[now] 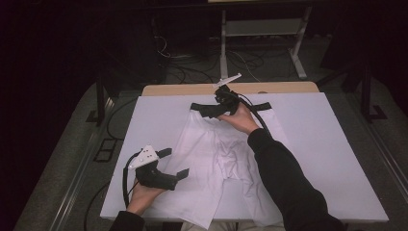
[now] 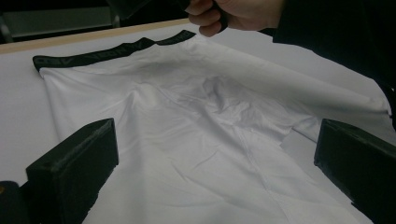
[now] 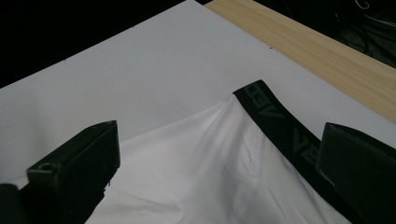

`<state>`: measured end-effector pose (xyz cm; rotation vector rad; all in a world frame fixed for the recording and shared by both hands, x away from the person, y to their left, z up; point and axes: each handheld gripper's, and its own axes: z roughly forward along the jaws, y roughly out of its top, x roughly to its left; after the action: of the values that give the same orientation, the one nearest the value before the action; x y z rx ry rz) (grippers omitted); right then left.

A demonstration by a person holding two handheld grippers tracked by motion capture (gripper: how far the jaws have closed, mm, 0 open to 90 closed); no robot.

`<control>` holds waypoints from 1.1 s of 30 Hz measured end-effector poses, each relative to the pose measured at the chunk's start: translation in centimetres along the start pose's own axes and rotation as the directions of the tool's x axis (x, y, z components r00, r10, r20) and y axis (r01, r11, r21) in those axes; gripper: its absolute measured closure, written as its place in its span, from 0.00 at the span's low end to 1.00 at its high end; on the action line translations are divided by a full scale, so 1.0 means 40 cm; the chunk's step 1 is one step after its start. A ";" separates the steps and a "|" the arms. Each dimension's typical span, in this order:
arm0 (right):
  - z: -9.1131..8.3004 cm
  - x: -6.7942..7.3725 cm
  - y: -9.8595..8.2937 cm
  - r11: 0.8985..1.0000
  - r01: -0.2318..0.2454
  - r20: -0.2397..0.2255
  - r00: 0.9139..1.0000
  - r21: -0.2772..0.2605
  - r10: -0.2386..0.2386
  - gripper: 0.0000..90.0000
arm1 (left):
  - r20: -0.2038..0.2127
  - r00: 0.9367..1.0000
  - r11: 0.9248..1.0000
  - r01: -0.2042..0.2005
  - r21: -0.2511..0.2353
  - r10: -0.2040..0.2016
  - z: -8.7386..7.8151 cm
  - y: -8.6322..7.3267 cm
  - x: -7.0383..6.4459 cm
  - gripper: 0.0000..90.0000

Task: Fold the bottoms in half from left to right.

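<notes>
A white pair of shorts (image 1: 216, 154) with a black waistband (image 1: 262, 106) lies spread and wrinkled on the white board (image 1: 327, 159). The waistband is at the far side and the legs point toward the person. My left gripper (image 1: 175, 162) hovers open at the near left, its jaws wide over the white fabric (image 2: 187, 121) and holding nothing. My right gripper (image 1: 208, 109) is at the far edge and stands open over the waistband (image 3: 275, 121) near its left corner. The fabric (image 3: 196, 172) bulges up slightly between its jaws. In the left gripper view, the person's right hand (image 2: 233, 14) is above the waistband (image 2: 107, 50).
The white board rests on a wooden table whose edge (image 1: 192, 89) shows at the far side. Behind it on the floor stand a pale desk frame (image 1: 262, 29) and loose cables (image 1: 192, 72). Bare board (image 3: 140, 60) lies left and right of the shorts.
</notes>
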<state>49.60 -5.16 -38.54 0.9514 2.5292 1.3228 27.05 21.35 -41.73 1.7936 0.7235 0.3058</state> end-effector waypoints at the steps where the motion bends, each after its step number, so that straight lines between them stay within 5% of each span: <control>1: 0.007 0.000 0.002 1.000 0.003 0.002 1.000 0.000 -0.003 0.00 | 0.000 1.000 1.000 -0.001 -0.001 0.001 0.000 0.000 0.000 0.00; 15: 0.106 -0.017 -0.002 0.999 -0.050 0.019 0.999 0.013 0.050 0.00 | 0.009 1.000 1.000 0.000 -0.003 0.000 -0.001 0.001 -0.001 0.00; 33: 0.206 -0.015 0.020 0.999 -0.049 0.055 0.997 0.015 0.048 0.00 | 0.008 1.000 1.000 0.001 -0.012 -0.001 -0.007 0.000 -0.003 0.00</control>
<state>53.65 0.55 -43.03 1.0432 2.4951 1.2734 26.80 21.51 -41.60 1.7817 0.7153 0.3011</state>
